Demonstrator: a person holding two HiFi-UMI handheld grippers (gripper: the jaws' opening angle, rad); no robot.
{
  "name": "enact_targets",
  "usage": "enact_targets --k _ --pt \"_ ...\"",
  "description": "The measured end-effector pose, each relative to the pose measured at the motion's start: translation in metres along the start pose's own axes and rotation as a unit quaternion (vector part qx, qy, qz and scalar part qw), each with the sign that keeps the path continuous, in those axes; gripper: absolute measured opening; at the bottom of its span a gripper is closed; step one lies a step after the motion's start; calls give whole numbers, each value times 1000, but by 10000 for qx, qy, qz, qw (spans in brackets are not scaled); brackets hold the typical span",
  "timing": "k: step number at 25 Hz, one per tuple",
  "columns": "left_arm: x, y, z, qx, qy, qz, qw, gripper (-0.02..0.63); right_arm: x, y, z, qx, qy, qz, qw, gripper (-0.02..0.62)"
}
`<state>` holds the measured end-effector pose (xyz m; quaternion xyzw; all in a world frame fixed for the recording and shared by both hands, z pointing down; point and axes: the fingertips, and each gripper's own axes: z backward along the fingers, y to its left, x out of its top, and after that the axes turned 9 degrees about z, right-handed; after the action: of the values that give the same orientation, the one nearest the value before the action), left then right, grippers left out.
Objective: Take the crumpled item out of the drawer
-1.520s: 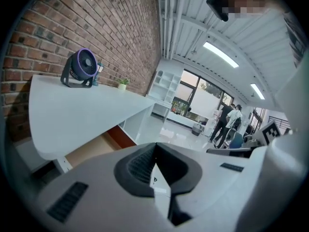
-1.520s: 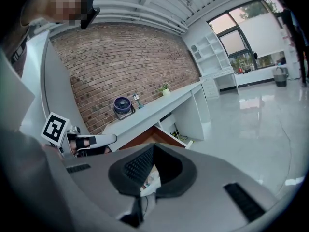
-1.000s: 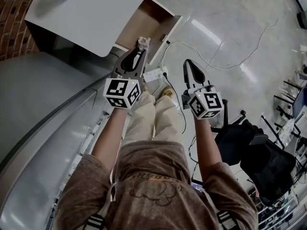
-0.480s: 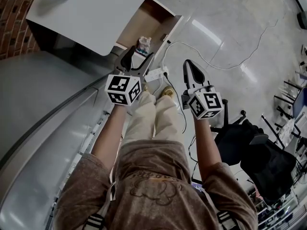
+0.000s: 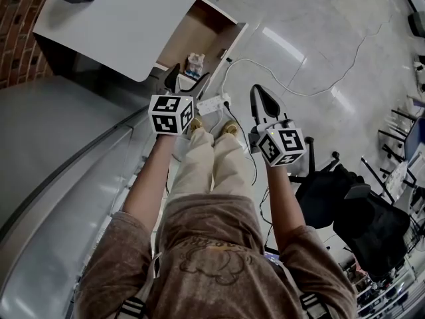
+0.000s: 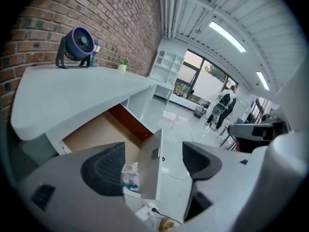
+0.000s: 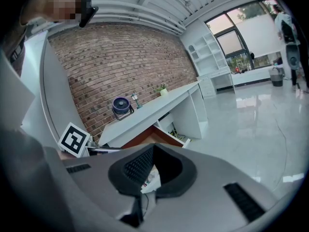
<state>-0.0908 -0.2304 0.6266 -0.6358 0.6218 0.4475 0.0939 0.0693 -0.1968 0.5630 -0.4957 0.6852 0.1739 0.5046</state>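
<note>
Left hand-held gripper (image 5: 188, 74) hangs over the near end of the open drawer (image 6: 96, 129), which sticks out from under the white worktop (image 6: 72, 91). Its jaws are opening and stand very wide, with nothing gripped. Crumpled item (image 6: 129, 174), a small pale wad with a bluish scrap at its lower edge, appears to lie inside the drawer at the front corner, tight against the upright front panel (image 6: 150, 158). In the left gripper view it sits just beside the left pad and off-centre in the gap; neither pad presses on it.

Right hand-held gripper (image 5: 260, 93) is held out over the floor to the right of the drawer, jaws closed together on nothing, and plays no part.

Judgement on doing the pick well:
- Shift the left tool sideways so the wad sits midway between the pads; closing now would likely only nudge it
- Keep the right jaw inside the drawer, clear of the front panel, or it may catch the panel and not the wad
- Lower the tips until they bracket the bulk of the wad, not just its top
- Close slowly; crumpled paper gives, so squeeze until it stops yielding
- Lift straight up past the panel rim before drawing back
- Leave the right tool where it is, well apart
</note>
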Motion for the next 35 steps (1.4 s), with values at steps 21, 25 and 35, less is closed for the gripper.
enact_targets --k 21,25,35 --pt "-58 50 -90 677 1474 -486 9856 362 -10 -26 4 -103 159 -146 9997 -2" --pt "-70 60 -101 795 1748 -571 9797 362 -13 -31 3 -130 185 -200 9995 -2" --pt "-81 67 -129 905 2203 -857 9674 362 -17 -49 0 -224 246 -290 9990 -2"
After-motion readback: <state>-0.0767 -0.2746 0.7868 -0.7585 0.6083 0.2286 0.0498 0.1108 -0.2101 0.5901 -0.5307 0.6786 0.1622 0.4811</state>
